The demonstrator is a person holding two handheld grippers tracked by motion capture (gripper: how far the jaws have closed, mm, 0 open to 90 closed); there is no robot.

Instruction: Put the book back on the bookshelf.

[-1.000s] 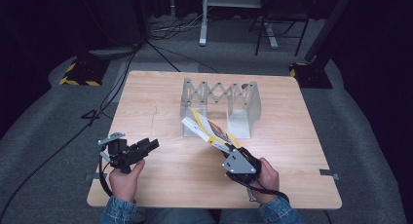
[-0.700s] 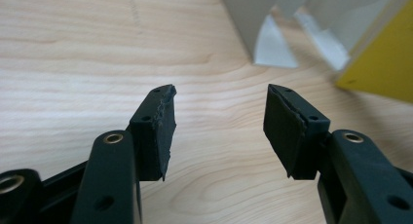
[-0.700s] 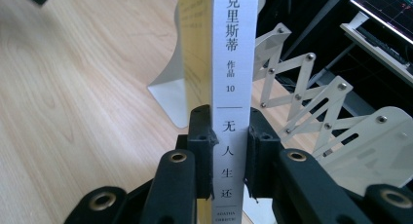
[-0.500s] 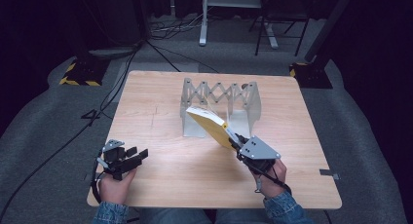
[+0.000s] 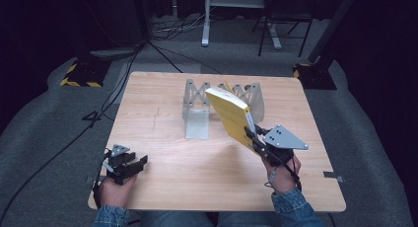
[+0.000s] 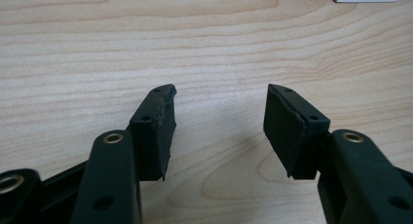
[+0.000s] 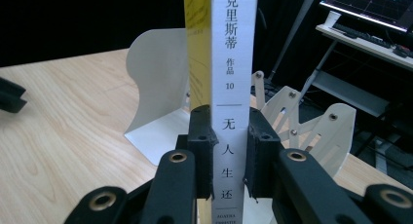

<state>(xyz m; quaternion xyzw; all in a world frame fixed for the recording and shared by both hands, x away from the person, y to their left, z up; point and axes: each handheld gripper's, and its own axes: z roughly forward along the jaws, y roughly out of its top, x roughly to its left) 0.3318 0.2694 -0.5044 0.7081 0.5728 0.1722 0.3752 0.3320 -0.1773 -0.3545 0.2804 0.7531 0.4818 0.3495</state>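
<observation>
A yellow-covered book (image 5: pixel 231 116) with a white spine (image 7: pixel 234 87) hangs tilted above the table, in front of the grey folding book rack (image 5: pixel 197 106). My right gripper (image 5: pixel 252 137) is shut on the book's lower end, and both pads press the spine in the right gripper view (image 7: pixel 229 156). The book's top end overlaps the rack's right part in the high view. My left gripper (image 5: pixel 140 163) rests low near the table's front left corner, open, with bare wood between its pads (image 6: pixel 160 121).
The wooden table (image 5: pixel 162 138) has bare surface between the two hands. The rack's grey end plate (image 7: pixel 156 87) stands left of the book in the right gripper view. Dark floor with cables, stands and a monitor desk (image 7: pixel 370 19) surrounds the table.
My right hand has lifted the book up and to the right, tipping it more upright by the rack. The left hand has sunk toward the table's front left edge.
</observation>
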